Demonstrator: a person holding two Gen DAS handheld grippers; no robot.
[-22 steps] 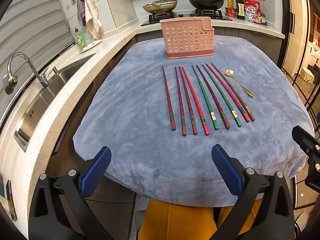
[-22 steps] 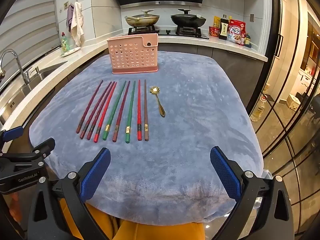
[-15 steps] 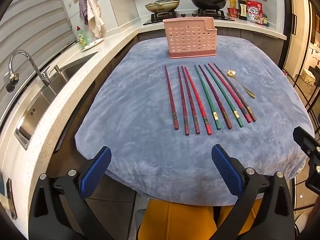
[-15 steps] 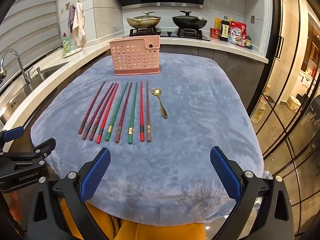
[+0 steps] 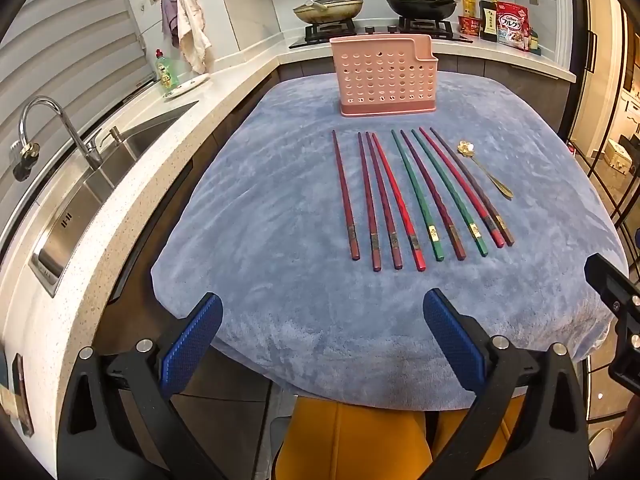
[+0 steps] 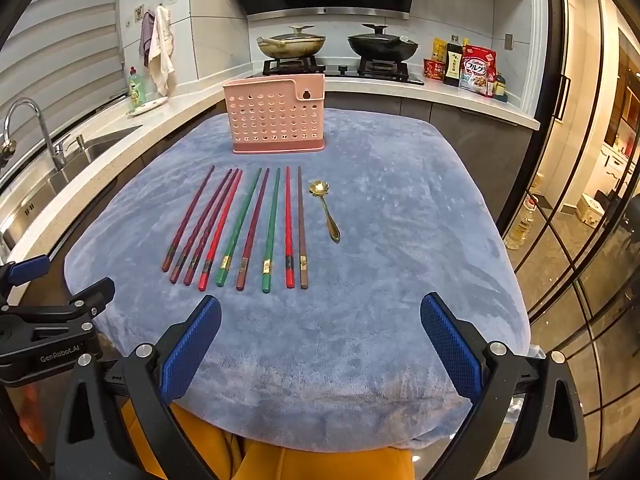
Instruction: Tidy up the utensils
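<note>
Several red, maroon, green and brown chopsticks lie side by side on a blue-grey cloth. A small gold spoon lies to their right. A pink perforated utensil holder stands upright behind them. My left gripper is open and empty over the cloth's near edge, short of the chopsticks. My right gripper is open and empty, also at the near edge.
The cloth-covered table has a white counter with a sink and tap on its left. A stove with two pans and food packets lie behind. A glass partition is on the right.
Both grippers have moved slightly forward and higher, so the chopsticks and holder sit lower in both views. Both stay open and empty.
</note>
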